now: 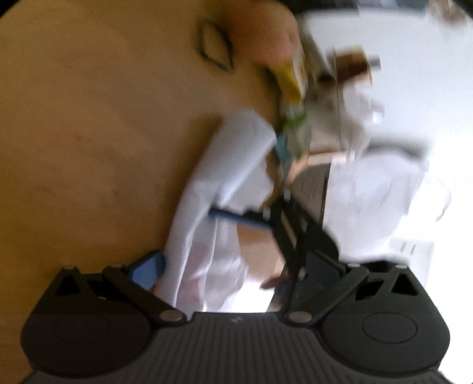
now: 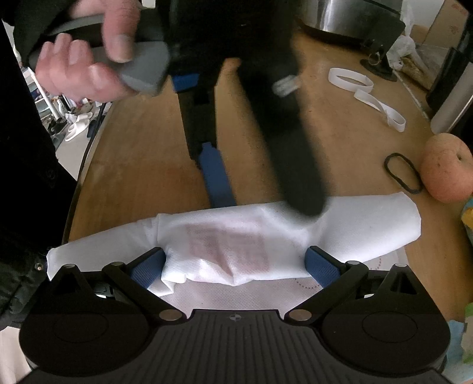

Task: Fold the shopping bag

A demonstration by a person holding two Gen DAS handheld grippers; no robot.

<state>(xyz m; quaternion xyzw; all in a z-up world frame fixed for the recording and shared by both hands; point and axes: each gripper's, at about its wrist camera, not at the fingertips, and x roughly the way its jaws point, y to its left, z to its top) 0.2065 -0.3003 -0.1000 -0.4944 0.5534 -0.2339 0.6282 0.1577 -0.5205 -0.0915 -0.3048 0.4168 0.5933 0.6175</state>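
Note:
A white non-woven shopping bag (image 2: 354, 230) with a faint red print lies folded into a long strip across the wooden table (image 2: 142, 147). My right gripper (image 2: 235, 267) is open, its blue pads (image 2: 147, 271) straddling the strip's middle from the near side. Opposite it, a hand (image 2: 79, 71) holds my left gripper (image 2: 266, 206), which is open with its tips at the bag's far edge; one finger is blurred. In the blurred left wrist view, the left gripper (image 1: 235, 267) stands open over the bag (image 1: 236, 153), facing the right gripper's blue finger (image 1: 236, 218).
An apple (image 2: 446, 168) and a black hair tie (image 2: 403, 172) lie just right of the bag. A white strap (image 2: 363, 88) and a metal pot (image 2: 351, 14) sit farther back. The table's edge (image 2: 85, 165) runs along the left, beside a dark sleeve.

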